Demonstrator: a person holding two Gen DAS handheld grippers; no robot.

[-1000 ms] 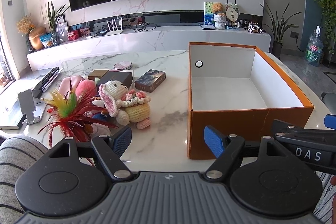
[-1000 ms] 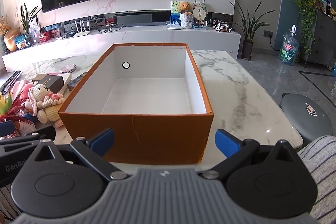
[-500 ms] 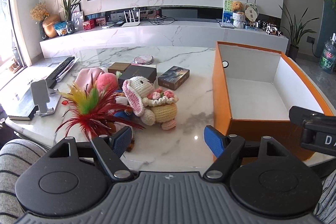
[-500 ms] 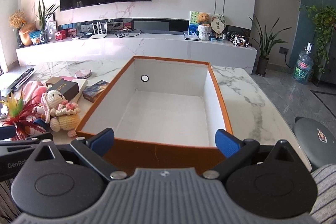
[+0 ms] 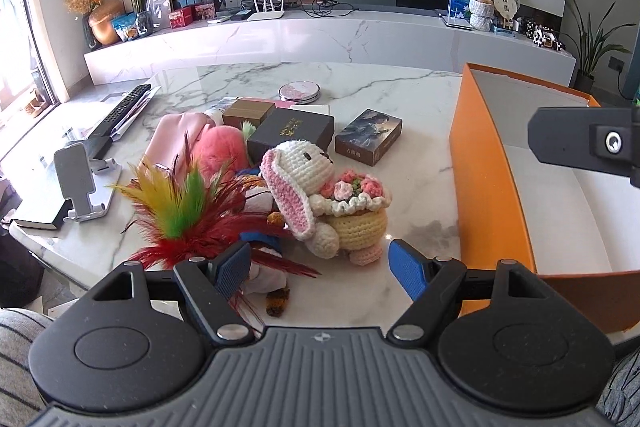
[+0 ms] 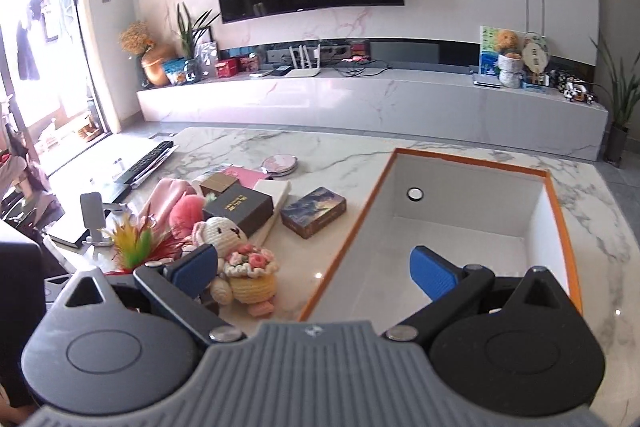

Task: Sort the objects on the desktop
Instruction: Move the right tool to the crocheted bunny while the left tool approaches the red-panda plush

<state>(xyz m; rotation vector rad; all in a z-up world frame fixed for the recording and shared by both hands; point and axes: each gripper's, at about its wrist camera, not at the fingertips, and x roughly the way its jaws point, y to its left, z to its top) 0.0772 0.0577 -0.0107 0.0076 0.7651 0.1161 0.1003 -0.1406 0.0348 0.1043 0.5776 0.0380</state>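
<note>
Toys and small boxes lie in a heap on the marble surface point(image 5: 360, 87), left of the orange box point(image 5: 486, 163), which stands open with a white inside. Left gripper point(image 5: 320, 261) hangs with its jaws spread wide and nothing between them; the crochet rabbit point(image 5: 320, 195) lies just beyond, nearly centred, and the feather toy point(image 5: 180, 211) sits by the left jaw. Right gripper point(image 6: 314, 269) also has its jaws spread and holds nothing; the box edge runs between them, the rabbit by the left one.
</note>
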